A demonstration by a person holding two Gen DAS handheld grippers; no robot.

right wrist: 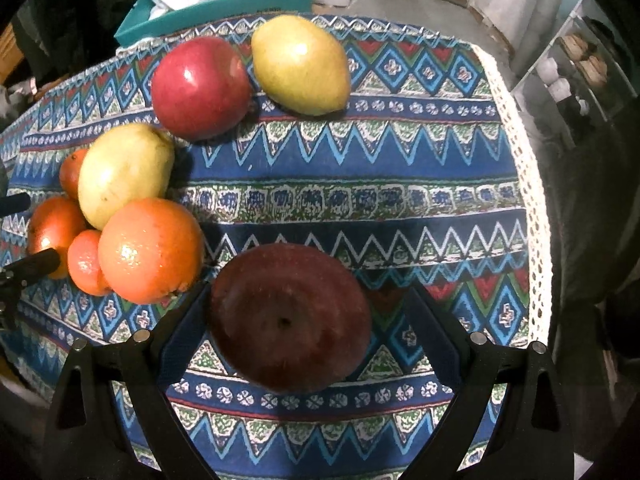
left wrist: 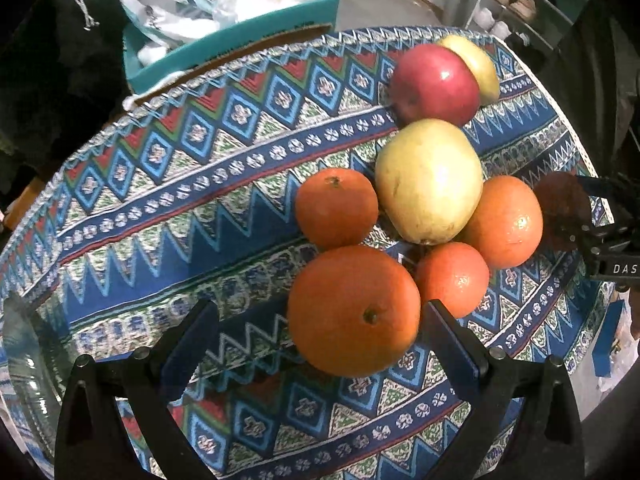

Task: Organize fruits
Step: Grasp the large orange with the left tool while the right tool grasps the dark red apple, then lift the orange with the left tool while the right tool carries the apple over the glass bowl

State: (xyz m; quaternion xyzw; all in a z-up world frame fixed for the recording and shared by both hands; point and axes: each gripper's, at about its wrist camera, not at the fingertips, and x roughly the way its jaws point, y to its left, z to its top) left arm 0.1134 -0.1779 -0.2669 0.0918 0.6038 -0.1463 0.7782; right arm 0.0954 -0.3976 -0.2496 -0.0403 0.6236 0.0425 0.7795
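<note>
On the patterned tablecloth (left wrist: 160, 208) lies a cluster of fruit: a red apple (left wrist: 434, 84), a yellow pear (left wrist: 476, 64) behind it, a second pale pear (left wrist: 430, 180) and several oranges. My left gripper (left wrist: 318, 314) is open, its fingers on either side of the big orange (left wrist: 354, 310), which sits close to the right finger. My right gripper (right wrist: 306, 294) is open around a dark red apple (right wrist: 288, 316); cloth shows between the apple and the right finger. The red apple (right wrist: 200, 88), the two pears (right wrist: 300, 64) (right wrist: 124, 172) and an orange (right wrist: 150, 250) lie beyond it.
A teal box (left wrist: 240, 36) full of white bags stands past the table's far edge. A glass dish rim (left wrist: 24, 360) shows at the lower left. The lace-trimmed table edge (right wrist: 532, 200) runs down the right, and a shelf (left wrist: 516, 0) stands beyond it.
</note>
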